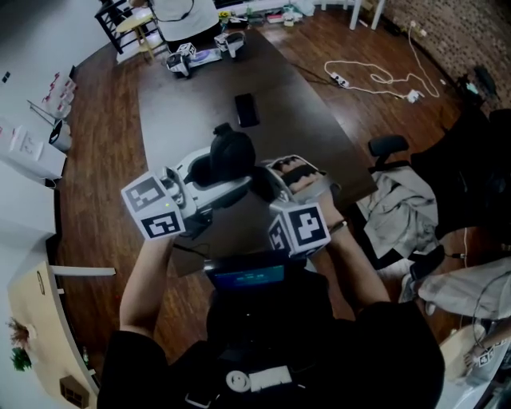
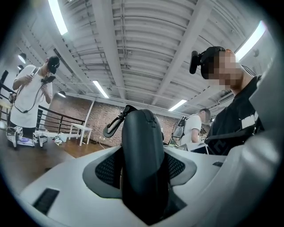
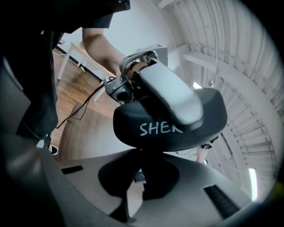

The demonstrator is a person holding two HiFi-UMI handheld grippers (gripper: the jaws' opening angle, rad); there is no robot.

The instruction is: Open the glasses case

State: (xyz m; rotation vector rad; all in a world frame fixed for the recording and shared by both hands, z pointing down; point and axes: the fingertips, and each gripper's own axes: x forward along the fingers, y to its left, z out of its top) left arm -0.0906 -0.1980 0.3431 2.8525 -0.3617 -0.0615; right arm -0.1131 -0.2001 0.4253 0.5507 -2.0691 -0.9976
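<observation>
Glasses case point(image 2: 142, 146) is grasped upright between the 2 jaws of the left claw point(image 1: 230, 172), held above the desk point(image 1: 184, 104). The right claw point(image 3: 138, 168) is clenched shut, its tips at the case's lettered side just ahead.

Dark brown wooden plank floor point(image 1: 96, 200) surrounds a long dark rectangular surface point(image 1: 192, 104). At 1 o'clock a white cable with a power strip point(image 1: 375, 76) lies on the boards, and a red brick wall point(image 1: 447, 24) runs at 2 o'clock. At 3 o'clock a black office chair point(image 1: 389, 146) holds crumpled grey cloth point(image 1: 399, 212). Overhead, a white ribbed ceiling point(image 2: 146, 40) carries fluorescent strip lights point(image 2: 57, 15).
</observation>
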